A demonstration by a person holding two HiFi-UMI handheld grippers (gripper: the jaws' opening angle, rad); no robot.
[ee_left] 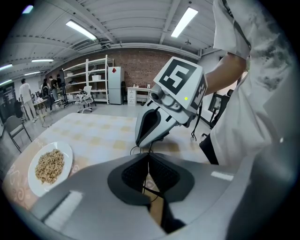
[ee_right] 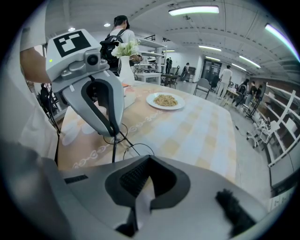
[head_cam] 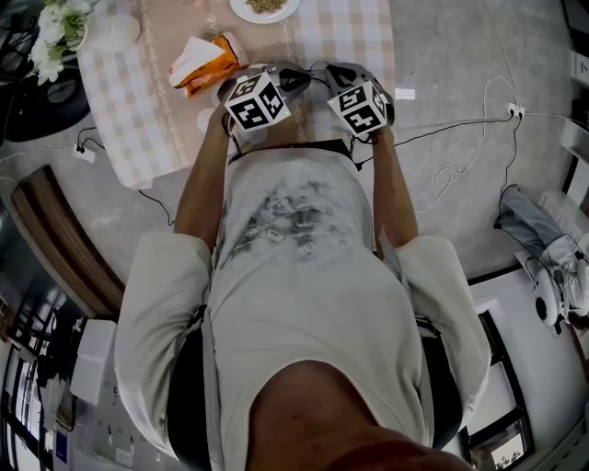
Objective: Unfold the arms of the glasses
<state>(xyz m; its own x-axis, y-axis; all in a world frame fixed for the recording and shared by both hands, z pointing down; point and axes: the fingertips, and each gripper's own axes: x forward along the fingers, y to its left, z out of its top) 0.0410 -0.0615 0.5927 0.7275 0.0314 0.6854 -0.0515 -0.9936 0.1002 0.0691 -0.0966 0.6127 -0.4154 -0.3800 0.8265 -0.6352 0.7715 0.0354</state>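
The plate (head_cam: 265, 7) of grainy food sits on the checked cloth of the tabletop (head_cam: 350, 37). Both claws hang over the tabletop edge on the person's side of that plate, tips turned toward each other and nearly meeting. The glasses (ee_right: 129, 145) are a thin dark wire frame held in the air between the two tips, above the cloth and on the near side of the plate. In the left gripper view the left claw (ee_left: 149, 156) is closed, its ribbed pads (ee_left: 133, 174) pinched on a thin dark strand of the glasses that runs straight down between them. Just past it the right claw (ee_left: 139, 144) points down with wire loops at its tip, and the plate (ee_left: 50, 165) lies off to the left. In the right gripper view the right claw (ee_right: 150, 159) is closed as well. A strand of the frame runs from the left claw (ee_right: 114, 133) into the spot where the right claw's tips meet, so it appears to grip the frame too. An orange packet (head_cam: 204, 63) lies left of the plate and nearer the person. White flowers (head_cam: 55, 28) stand further left of the plate, at the tabletop corner.
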